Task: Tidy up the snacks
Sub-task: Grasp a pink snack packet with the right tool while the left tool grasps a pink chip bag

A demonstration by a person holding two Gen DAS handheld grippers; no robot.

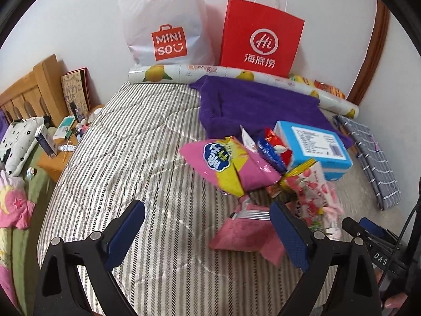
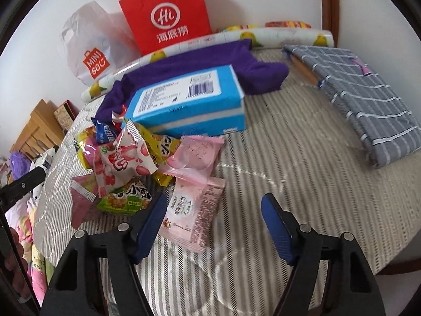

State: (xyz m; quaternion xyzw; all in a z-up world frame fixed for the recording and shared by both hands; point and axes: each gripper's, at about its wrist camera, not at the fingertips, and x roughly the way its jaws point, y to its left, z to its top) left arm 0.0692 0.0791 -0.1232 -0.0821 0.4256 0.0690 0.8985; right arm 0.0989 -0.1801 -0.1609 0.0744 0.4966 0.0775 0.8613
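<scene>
— Two hand-held grippers over a pile of snack packets (image 2: 123, 163) heaped on the striped quilt (image 1: 126, 142) of a bed, both angled down toward it. The left hand-held gripper (image 1: 208, 230) stands spread wide, nothing between its blue pads; a pink sachet (image 1: 244, 234) lies just beside its right finger. The right hand-held gripper (image 2: 213, 223) is also apart, with a pale pink wafer packet (image 2: 192, 216) lying on the quilt in the gap. Its pads do not appear to press on it.

— How would that packet handle?

— Light and crinkly, I'd judge. Glossy film, so likely slippery, and whatever is inside could crumble under a hard squeeze. The flat middle looks like the safest place to take it, across its narrow width, rather than by the crimped end seals.

— And the rest?

— The puffy strawberry bag (image 2: 126, 160) and the pink-and-yellow chip bag (image 1: 231, 168) are air-filled and soft; they would probably deform and slide, so a pinch at a sealed edge seems better. The blue carton (image 2: 189, 105) rests partly on the purple cloth (image 2: 184, 63), touching the pile. It looks stiff, and probably too wide for either gripper except across its thin side.

— Anywhere to put them?

— A red paper bag (image 2: 165, 13) and a white Miniso bag (image 1: 163, 23) stand against the wall, well apart from the pile.
</scene>
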